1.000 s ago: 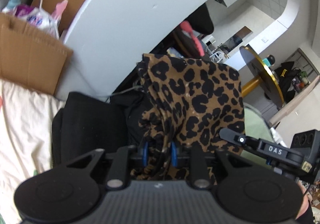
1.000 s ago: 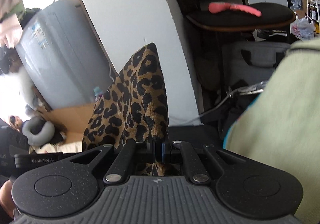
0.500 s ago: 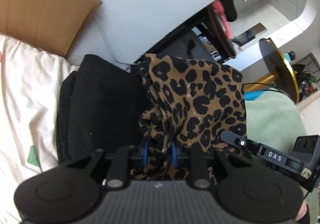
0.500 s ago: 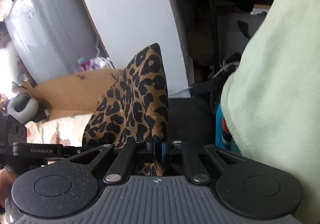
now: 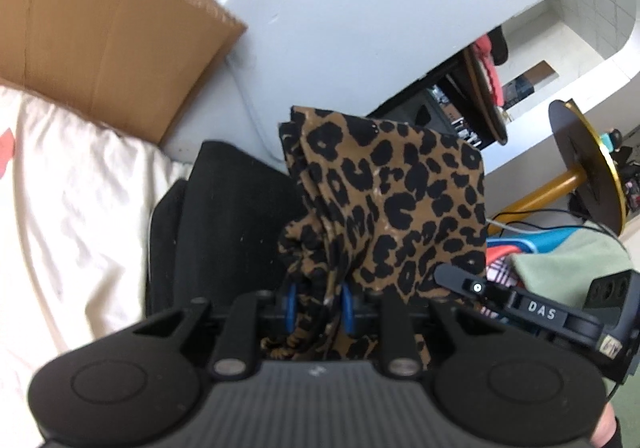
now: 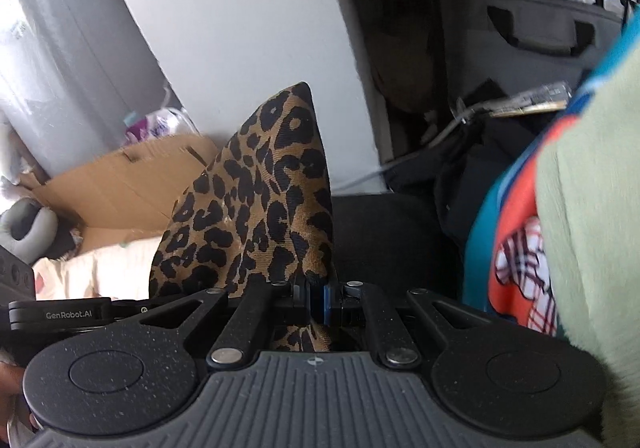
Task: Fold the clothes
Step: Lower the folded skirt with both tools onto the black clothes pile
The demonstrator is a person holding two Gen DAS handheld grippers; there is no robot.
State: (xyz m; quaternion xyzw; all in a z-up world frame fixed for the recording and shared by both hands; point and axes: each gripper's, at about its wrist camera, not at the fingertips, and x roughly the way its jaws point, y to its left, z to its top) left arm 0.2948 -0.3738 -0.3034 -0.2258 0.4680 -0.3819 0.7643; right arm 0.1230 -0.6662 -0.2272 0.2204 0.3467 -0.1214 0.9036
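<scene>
Left wrist view: the left tongs (image 5: pixel 319 308) pinch a bunched leopard-print garment (image 5: pixel 384 207) above the black cushion (image 5: pixel 224 224); bunching could spoil the fold.

Right wrist view: the right tongs (image 6: pixel 316 298) clamp its corner (image 6: pixel 272 191); that thin bite might slip.

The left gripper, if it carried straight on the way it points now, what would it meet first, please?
The left gripper is already shut on the leopard-print cloth; beyond that, probably the black cushion, though depth is unclear.

leopard-print garment (image 5: pixel 384 203): lower part hidden | green cloth (image 6: pixel 592 207): cut off, possibly a towel
</scene>
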